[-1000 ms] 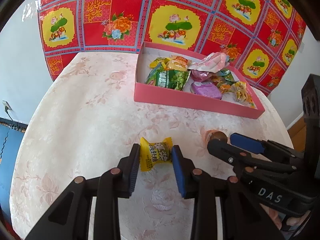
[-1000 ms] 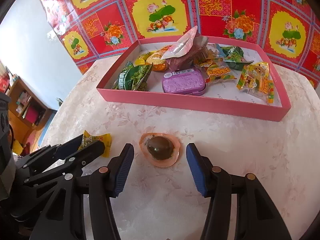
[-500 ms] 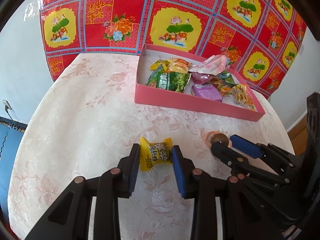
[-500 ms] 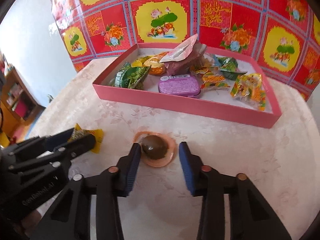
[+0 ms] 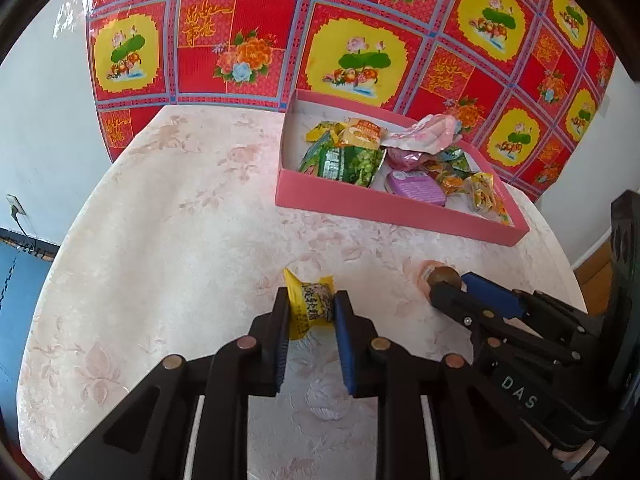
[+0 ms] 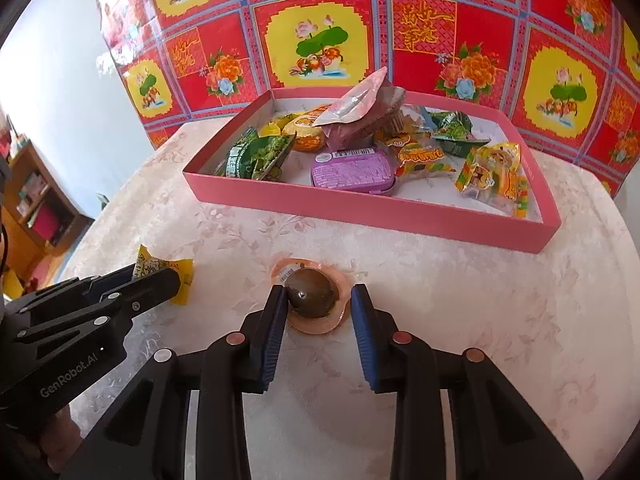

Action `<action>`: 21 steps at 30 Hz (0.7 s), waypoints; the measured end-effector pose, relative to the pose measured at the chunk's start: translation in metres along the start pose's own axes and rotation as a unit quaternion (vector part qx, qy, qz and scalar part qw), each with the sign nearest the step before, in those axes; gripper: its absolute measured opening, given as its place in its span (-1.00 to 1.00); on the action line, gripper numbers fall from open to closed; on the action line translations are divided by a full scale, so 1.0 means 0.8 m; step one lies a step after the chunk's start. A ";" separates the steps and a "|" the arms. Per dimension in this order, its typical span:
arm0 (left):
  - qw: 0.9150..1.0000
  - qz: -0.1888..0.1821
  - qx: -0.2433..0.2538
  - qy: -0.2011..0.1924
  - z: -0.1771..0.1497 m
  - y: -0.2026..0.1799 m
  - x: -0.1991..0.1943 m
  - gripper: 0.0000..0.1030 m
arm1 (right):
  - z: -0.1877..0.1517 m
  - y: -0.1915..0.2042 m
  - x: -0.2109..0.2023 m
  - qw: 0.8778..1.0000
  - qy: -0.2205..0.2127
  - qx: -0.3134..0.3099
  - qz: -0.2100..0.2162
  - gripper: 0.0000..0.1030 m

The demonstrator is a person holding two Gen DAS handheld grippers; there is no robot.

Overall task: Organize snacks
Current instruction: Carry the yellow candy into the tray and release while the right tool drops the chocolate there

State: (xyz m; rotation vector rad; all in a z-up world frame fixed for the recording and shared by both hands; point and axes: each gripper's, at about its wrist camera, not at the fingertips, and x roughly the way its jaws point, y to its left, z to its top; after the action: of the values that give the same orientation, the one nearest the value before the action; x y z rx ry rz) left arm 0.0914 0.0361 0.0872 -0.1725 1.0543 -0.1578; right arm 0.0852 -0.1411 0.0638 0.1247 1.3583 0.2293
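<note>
Between the left hand-held gripper's (image 5: 311,307) closed pads sits a crinkled yellow snack packet (image 5: 310,308).

black claw (image 5: 310,312) arms, blue pads, copper rivets; white "das" and "genrobot.ai" lettering
</note>
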 end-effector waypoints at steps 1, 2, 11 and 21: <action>1.000 0.001 0.000 0.000 0.000 -0.001 -0.001 -0.58 | -0.001 0.000 -0.001 1.000 -0.002 0.001 0.001 -0.35; 1.000 0.003 0.001 0.000 0.000 -0.002 -0.002 -0.58 | -0.001 -0.002 -0.001 1.000 -0.001 0.002 0.002 -0.35; 1.000 0.005 0.012 -0.011 0.007 -0.016 -0.013 -0.61 | -0.004 -0.024 -0.016 0.999 -0.013 0.028 0.010 -0.35; 1.000 0.000 0.011 -0.021 0.015 -0.027 -0.021 -0.63 | 0.001 -0.039 -0.036 0.999 -0.032 0.037 0.014 -0.35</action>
State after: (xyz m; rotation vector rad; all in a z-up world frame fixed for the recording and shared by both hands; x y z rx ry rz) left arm 0.0924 0.0197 0.1121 -0.1556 1.0102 -0.1637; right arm 0.0834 -0.1777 0.0843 0.2122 1.3029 0.1964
